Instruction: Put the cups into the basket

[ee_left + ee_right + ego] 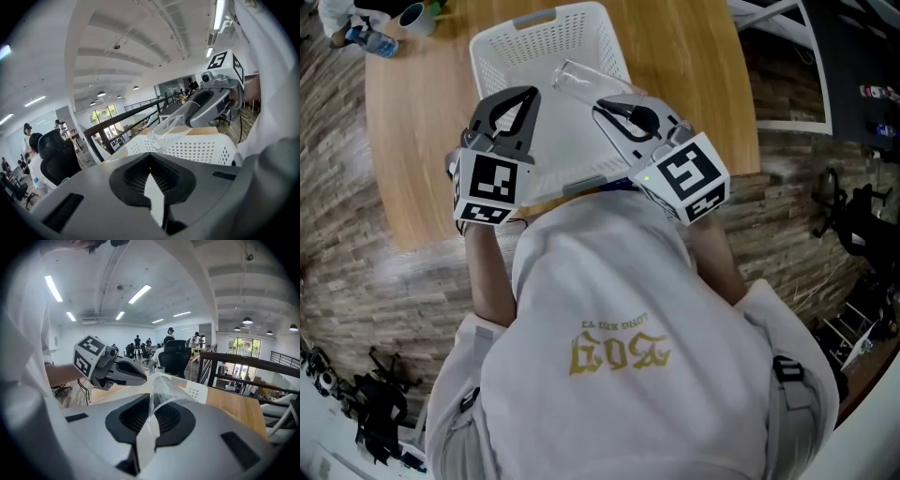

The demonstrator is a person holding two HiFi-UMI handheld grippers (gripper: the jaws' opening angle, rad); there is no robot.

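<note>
My left gripper [154, 199] is at the near-left edge of the white basket [502, 56], jaws pressed together with nothing in them. 1 clear plastic cup [579, 79] hangs tilted above the basket's inside. My right gripper [606, 106], at the basket's near-right edge, is clamped on the cup's wall. The basket sits on a wooden table [412, 150].

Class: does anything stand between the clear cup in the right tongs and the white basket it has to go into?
Nothing visible does. The clear cup, gripped in the right tongs, hangs over the open white basket. The left tongs, shut and empty, sit off to its side.
</note>
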